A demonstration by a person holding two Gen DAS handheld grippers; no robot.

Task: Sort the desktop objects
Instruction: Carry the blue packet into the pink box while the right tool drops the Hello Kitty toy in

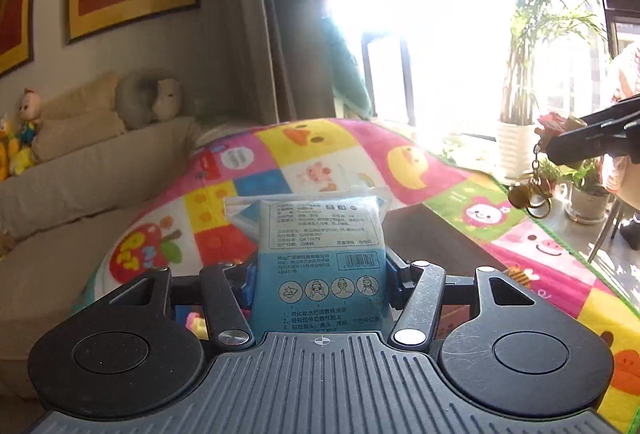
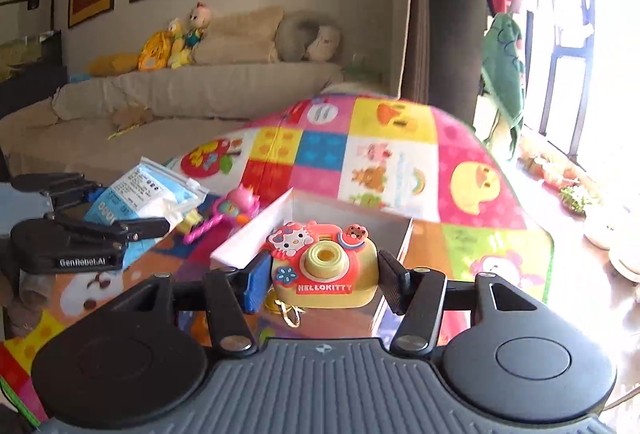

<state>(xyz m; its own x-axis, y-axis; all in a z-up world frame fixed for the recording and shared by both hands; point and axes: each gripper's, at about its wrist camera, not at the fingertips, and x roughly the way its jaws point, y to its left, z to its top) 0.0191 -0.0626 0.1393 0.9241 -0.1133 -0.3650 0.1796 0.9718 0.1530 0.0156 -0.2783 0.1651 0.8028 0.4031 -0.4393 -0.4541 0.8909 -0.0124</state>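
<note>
Left gripper clamping packet, raised

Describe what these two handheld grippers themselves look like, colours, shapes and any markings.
Both match: a grey ribbed body with a small crosshair mark, two round black discs at the sides, and black linkage bars with silver pivot screws. The right gripper has a blue pad on one finger and a black ridged one on the other. The left gripper carries white GenRobot.AI lettering on its side. No cables or sleeves show.
</note>
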